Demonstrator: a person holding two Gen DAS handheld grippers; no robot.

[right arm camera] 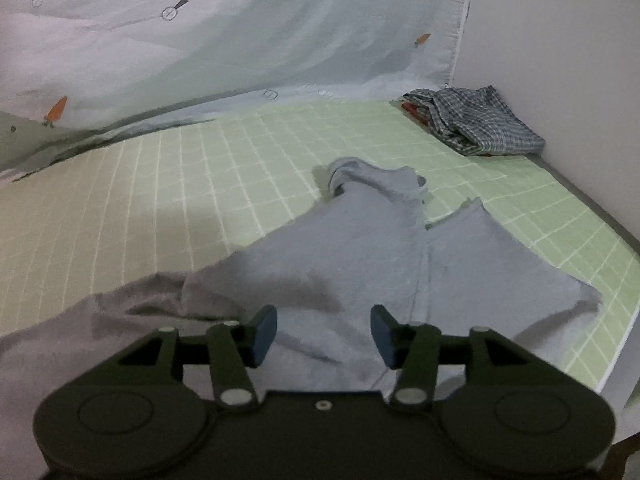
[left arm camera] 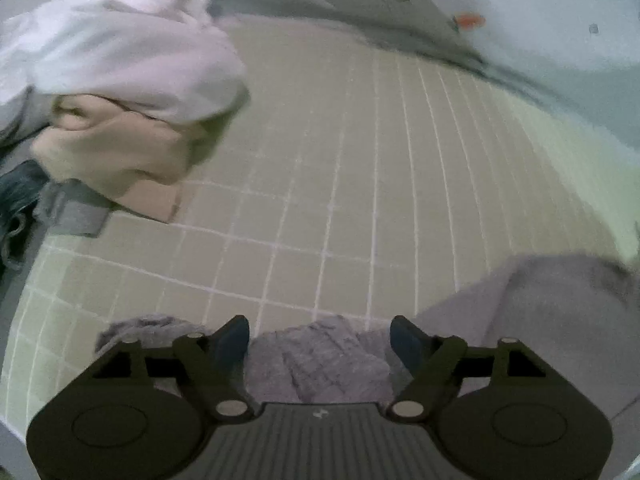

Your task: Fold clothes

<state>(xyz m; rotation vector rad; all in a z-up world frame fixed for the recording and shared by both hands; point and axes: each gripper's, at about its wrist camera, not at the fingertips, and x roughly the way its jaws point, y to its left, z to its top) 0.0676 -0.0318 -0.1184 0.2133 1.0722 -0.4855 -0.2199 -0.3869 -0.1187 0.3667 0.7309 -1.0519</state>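
A grey-blue garment [right arm camera: 360, 248] lies spread on the green checked mat [right arm camera: 240, 168], one bunched end reaching toward the far side. In the right wrist view my right gripper [right arm camera: 324, 334] hovers over its near part, jaws apart, the blue pads [right arm camera: 264, 334] off the cloth. The left wrist view shows a crumpled part of the same grey garment [left arm camera: 320, 360] under my left gripper [left arm camera: 320, 340], whose jaws stand wide with nothing pinched between them. More of the grey cloth [left arm camera: 560, 320] lies to the right there.
A pile of white and beige clothes [left arm camera: 120, 80] sits at the mat's left, with dark fabric beside it. A blue checked garment [right arm camera: 476, 120] lies crumpled in the far right corner by the wall. A pale carrot-print sheet [right arm camera: 240, 32] hangs behind the mat.
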